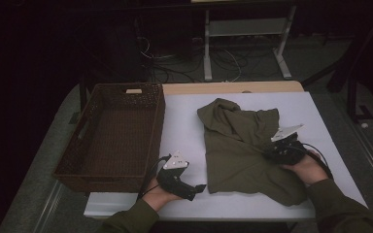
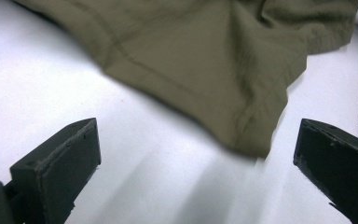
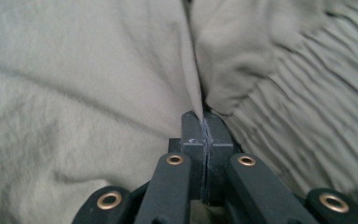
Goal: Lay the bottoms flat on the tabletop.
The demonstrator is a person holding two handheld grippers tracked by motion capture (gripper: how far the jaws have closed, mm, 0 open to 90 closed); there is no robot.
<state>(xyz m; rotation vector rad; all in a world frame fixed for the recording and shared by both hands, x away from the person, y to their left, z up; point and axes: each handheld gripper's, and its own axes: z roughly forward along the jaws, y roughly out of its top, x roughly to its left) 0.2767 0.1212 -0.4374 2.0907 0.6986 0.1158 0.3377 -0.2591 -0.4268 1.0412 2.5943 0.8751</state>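
Note:
An olive green garment [image 1: 238, 145] lies crumpled on the white table [image 1: 184, 121], right of the middle. My right gripper [image 1: 271, 151] rests on its right half, and in the right gripper view the jaws are shut with a fold of the garment [image 3: 121, 70] pinched between the pads [image 3: 204, 122]. My left gripper [image 1: 201, 187] is held low near the table's front edge, just left of the garment's near left corner [image 2: 251, 144]. Its jaws stand wide open with only bare table between them, the cloth corner lying just beyond.
A dark brown woven basket [image 1: 158, 116] stands on the left part of the table, its inside bare. Behind the table are a metal stand's legs [image 1: 208, 48] and loose cables on the floor. The table's front strip lies between the two hands.

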